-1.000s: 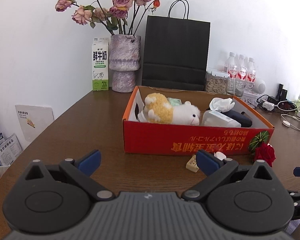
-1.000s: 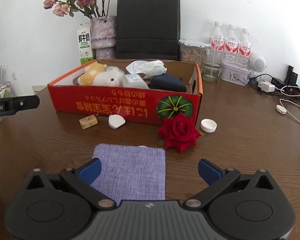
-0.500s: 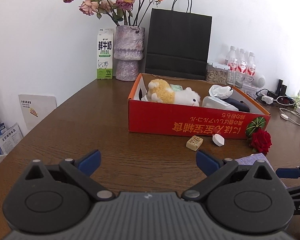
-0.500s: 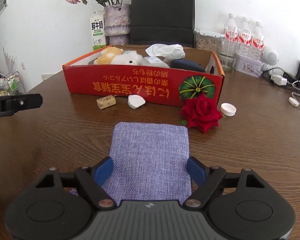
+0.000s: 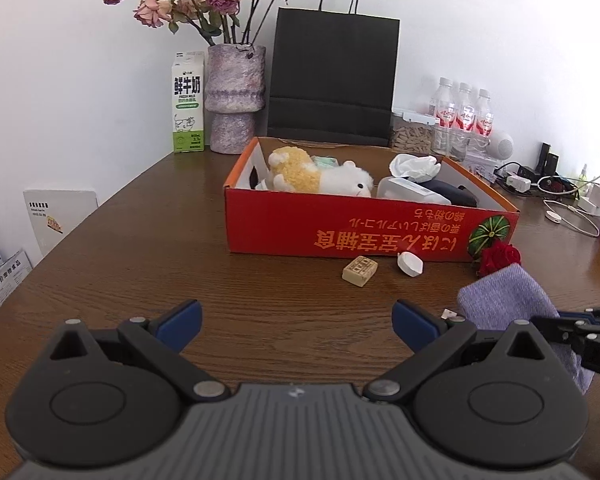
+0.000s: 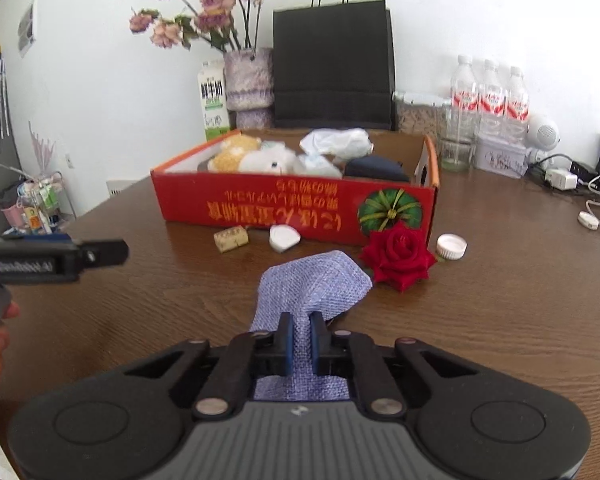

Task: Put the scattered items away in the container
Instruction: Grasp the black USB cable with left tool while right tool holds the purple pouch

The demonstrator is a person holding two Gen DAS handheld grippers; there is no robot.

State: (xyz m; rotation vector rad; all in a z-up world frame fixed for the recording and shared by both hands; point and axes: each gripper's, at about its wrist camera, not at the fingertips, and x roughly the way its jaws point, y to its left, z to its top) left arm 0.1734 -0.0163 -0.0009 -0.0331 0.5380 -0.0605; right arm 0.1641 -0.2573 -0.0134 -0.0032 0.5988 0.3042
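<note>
The right gripper (image 6: pixel 300 340) is clamped fully shut on the near edge of the purple cloth (image 6: pixel 314 280), the fabric bunched between its 2 blue pads (image 6: pixel 286 340) and its far part raised off the table (image 6: pixel 500 320) in a peaked fold. Directly ahead of this claw, beyond the cloth, stands the red cardboard box (image 6: pixel 292 210), the container, printed with inverted yellow lettering and a green pumpkin. Inside it lie a yellow-and-white plush toy (image 6: pixel 252 154), crumpled white tissue (image 6: pixel 336 142) and a dark pouch (image 6: pixel 374 168). Between the claw and the box front, loose on the table, are a small tan block (image 6: pixel 231 238) ahead to the left, a white oval piece (image 6: pixel 284 237) just right of it, a red rose (image 6: pixel 398 256) ahead to the right touching the box front, and a white bottle cap (image 6: pixel 452 246) just right of the rose. The left gripper (image 5: pixel 296 320) stands wide open with nothing between its 2 blue pads (image 5: pixel 180 320), poised over bare table. From this claw the box sits ahead and slightly right, the tan block and white piece ahead to the right, and the held cloth at its right side, just beside its right finger. Against the wall beyond the box stand a milk carton (image 5: pixel 188 102), a vase of dried roses (image 5: pixel 235 96), a black paper bag (image 5: pixel 332 80) and 3 water bottles (image 5: pixel 464 114).
</note>
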